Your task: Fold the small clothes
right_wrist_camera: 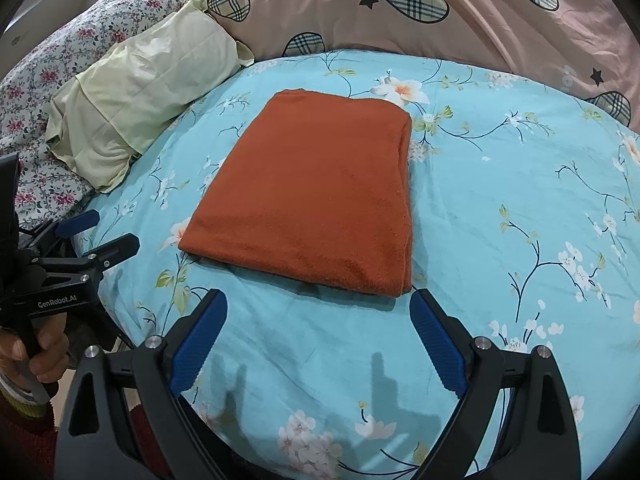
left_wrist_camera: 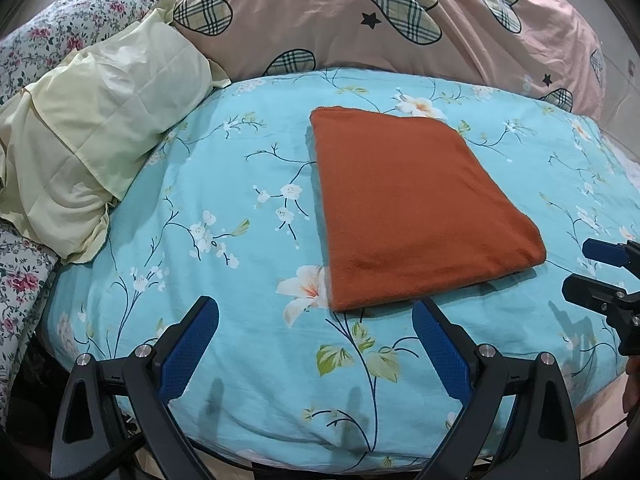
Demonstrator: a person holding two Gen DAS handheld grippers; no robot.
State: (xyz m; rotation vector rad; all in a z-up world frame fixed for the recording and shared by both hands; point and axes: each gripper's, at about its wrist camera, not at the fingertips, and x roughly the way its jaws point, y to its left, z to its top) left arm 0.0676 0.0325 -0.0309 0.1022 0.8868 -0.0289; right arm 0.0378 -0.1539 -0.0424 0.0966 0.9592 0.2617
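Fingers: blue ribbed pads on black arms; both pairs spread wide, released, grasping nothing.
Left gripper (left_wrist_camera: 315, 312): hovers over the near edge of the bed, its right pad tip just beside the cloth's near edge; whether they touch cannot be told.
Right gripper (right_wrist_camera: 319, 306): hovers near the cloth's near edge, apart from it.
Folded rust-orange terry cloth (left_wrist_camera: 416, 204): lies flat as a neat rectangle in the middle of the bed, held by neither gripper.
Turquoise floral bedsheet (left_wrist_camera: 224, 184): lies under the cloth, lightly wrinkled.
Pale yellow pillow (left_wrist_camera: 92, 132): far left, well apart from the cloth.
Pink quilt with plaid hearts (left_wrist_camera: 340, 20): bunched along the far side.
Small-flowered white bedding (left_wrist_camera: 48, 44): far left, behind the pillow.
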